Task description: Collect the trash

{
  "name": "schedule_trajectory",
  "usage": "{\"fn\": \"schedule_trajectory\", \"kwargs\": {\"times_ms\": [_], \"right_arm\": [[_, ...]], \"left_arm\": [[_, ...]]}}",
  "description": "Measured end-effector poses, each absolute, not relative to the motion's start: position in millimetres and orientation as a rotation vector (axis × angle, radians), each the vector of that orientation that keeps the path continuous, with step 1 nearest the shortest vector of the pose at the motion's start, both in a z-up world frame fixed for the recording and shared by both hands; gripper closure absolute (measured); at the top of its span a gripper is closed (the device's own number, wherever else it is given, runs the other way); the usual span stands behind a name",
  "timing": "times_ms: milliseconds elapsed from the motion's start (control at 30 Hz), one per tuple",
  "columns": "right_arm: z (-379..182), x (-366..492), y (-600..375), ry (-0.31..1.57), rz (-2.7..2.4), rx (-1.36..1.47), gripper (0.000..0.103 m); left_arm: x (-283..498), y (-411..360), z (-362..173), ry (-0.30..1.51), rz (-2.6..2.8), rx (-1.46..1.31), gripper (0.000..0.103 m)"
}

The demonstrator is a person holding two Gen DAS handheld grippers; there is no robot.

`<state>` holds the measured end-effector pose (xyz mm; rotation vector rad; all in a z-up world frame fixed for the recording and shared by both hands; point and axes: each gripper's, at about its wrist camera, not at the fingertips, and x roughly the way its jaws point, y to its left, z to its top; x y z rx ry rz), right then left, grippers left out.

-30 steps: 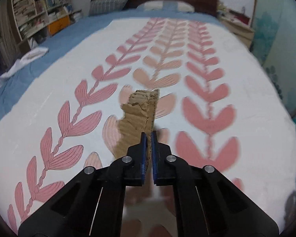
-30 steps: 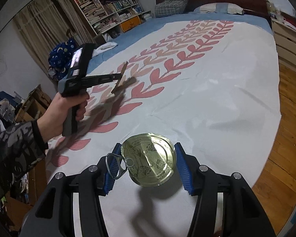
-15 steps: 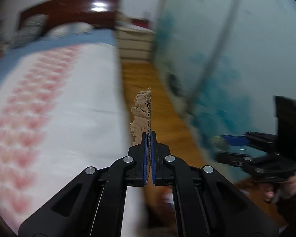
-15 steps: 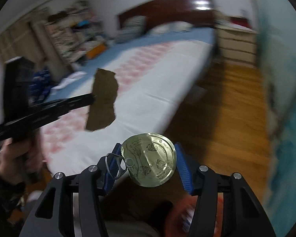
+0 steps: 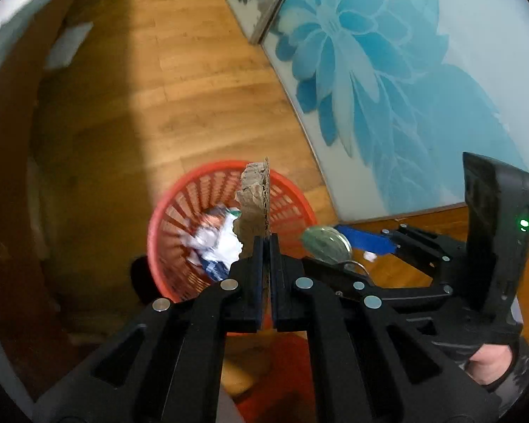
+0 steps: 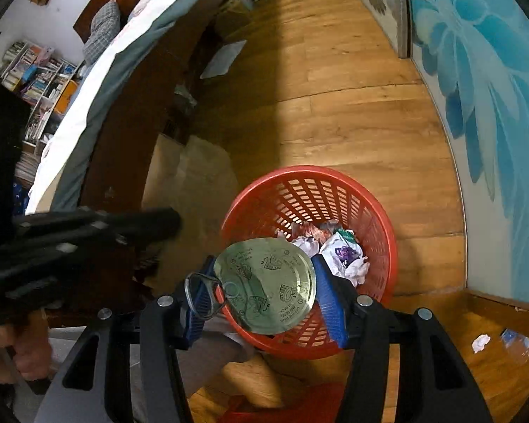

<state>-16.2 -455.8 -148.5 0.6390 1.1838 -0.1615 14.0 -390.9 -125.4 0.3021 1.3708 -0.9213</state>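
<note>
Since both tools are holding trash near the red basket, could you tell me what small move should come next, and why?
Probably open the right tool to drop the can lid. It hangs above the near rim of the red basket, which already holds crumpled paper. The left tool is shut on the cardboard scrap, also above the basket, and could release next.

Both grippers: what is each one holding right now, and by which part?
Left gripper pinches the torn cardboard piece by its lower end. Right gripper clamps the can lid across its opposite edges.
</note>
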Motion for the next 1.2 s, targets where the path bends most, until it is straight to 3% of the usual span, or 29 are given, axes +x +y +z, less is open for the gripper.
{"fn": "schedule_trajectory", "kwargs": {"times_ms": [33, 133, 200, 267, 300, 433, 567, 767, 1000, 1200], "right_arm": [[-148, -16, -456, 1.184, -0.176, 0.634, 0.045], [-142, -17, -462, 1.156, -0.232, 0.620, 0.024], [-125, -17, -468, 1.112, -0.251, 0.634, 0.021], [-104, -16, -466, 1.073, -0.255, 0.617, 0.017], [-90, -13, -463, 1.049, -0.241, 0.606, 0.017], [-31, 8, -426, 0.956, -0.167, 0.514, 0.015], [40, 28, -373, 0.816, -0.093, 0.452, 0.011], [119, 61, -239, 0.588, 0.036, 0.254, 0.007], [100, 84, -139, 0.603, 0.089, 0.187, 0.007], [65, 94, -118, 0.667, 0.083, 0.152, 0.007]], "left_arm": [[15, -387, -123, 1.359, -0.915, 0.308, 0.100], [21, -373, -115, 1.342, -0.871, 0.297, 0.092], [30, -357, -99, 1.298, -0.816, 0.274, 0.050], [41, -326, -65, 1.193, -0.758, 0.193, 0.030], [42, -316, -54, 1.159, -0.735, 0.183, 0.027], [51, -248, 10, 1.009, -0.646, 0.083, 0.026], [45, -168, 65, 0.826, -0.441, 0.067, 0.010], [39, -72, 82, 0.679, -0.232, 0.017, 0.008], [47, -4, 51, 0.686, -0.107, -0.030, 0.007], [47, 16, 41, 0.725, -0.086, -0.051, 0.007]]}}
